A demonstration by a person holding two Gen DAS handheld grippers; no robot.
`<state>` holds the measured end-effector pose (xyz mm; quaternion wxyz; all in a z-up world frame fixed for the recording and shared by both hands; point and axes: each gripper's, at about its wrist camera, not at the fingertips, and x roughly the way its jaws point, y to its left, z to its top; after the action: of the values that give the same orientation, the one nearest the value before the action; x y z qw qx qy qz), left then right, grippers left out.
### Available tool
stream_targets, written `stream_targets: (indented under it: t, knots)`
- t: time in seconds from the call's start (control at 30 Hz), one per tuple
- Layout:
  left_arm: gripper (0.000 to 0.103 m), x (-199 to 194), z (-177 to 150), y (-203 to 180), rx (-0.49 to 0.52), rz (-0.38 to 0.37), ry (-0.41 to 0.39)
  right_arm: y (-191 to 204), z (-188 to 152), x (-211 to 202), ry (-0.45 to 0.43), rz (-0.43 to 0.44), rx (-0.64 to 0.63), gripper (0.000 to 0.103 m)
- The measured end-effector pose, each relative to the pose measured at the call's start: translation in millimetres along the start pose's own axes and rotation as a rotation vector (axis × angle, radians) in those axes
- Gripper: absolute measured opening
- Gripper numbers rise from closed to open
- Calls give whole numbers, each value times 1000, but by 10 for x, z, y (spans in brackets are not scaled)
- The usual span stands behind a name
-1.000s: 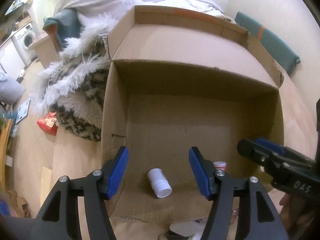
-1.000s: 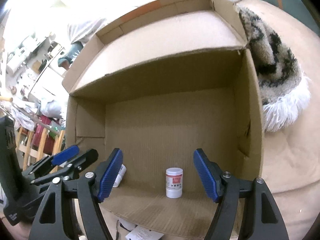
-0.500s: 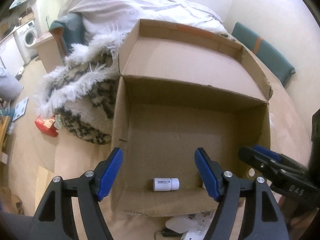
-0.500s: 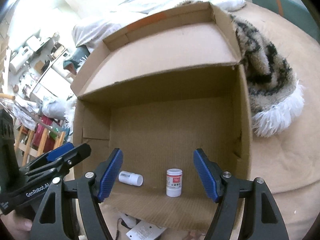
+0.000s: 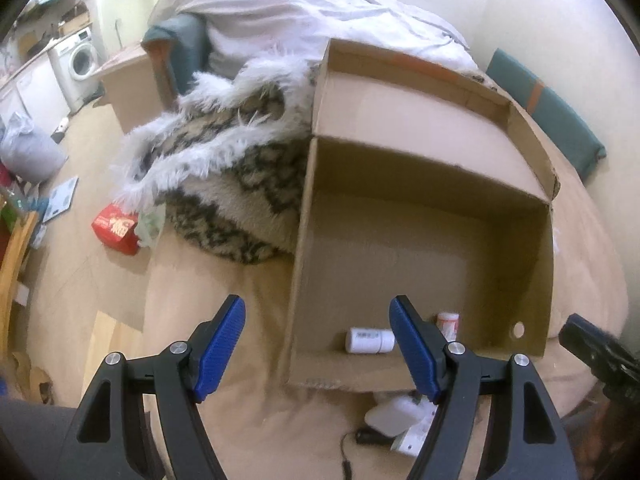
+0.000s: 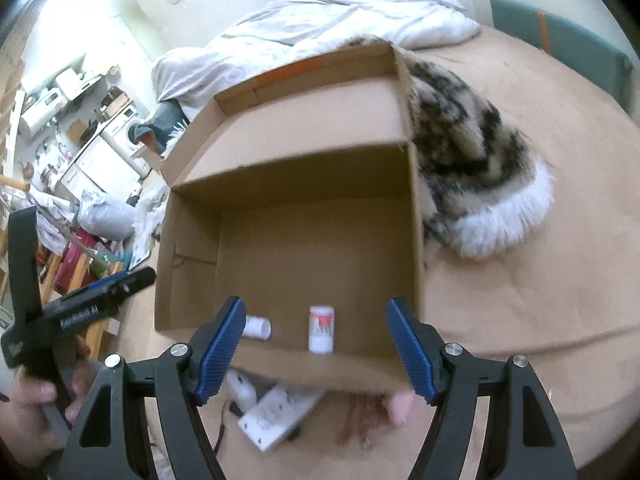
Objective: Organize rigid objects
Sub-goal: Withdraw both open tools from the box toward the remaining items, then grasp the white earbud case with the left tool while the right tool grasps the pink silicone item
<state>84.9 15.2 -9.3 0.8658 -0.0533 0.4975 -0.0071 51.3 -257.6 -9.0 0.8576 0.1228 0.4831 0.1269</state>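
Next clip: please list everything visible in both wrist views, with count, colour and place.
Open brown cardboard box: one, on the tan bedcover.
White plastic bottle lying on its side: one, in the box near its front wall.
Upright white bottle with red label: one, in the box beside the first.
Black-and-cream furry blanket: one, beside the box.
White duvet: one, behind the box.
White washing machine: one, far background.
Red packet: one, on the floor.
Left tool: blue pads, open, empty.
Right tool: blue pads, open, empty.
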Motion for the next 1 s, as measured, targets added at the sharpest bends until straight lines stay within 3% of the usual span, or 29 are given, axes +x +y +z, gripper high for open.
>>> stream_targets:
  t: [0.33,0.43,0.67,0.77,0.9,1.0]
  knots:
    - [72,-59,-306,127,0,52,28,-86,-256,26,92,-19,40,77]
    - [72,39,-427,136,23,60,73,-132,-334,120,143,-48,49,77]
    - [72,294,-526,13,34,-21,191,-283,-446,230,220,-46,112,77]
    - [72,469,-660,-230,129,-86,272,-314,-437,260,224,-50,132,77]
    - [72,579,-831,-575,301,-124,306,-337,-430,302,236,-46,139,77]
    - [72,672,-878,-672,344,-133,327,-354,-422,326,243,-40,145,77]
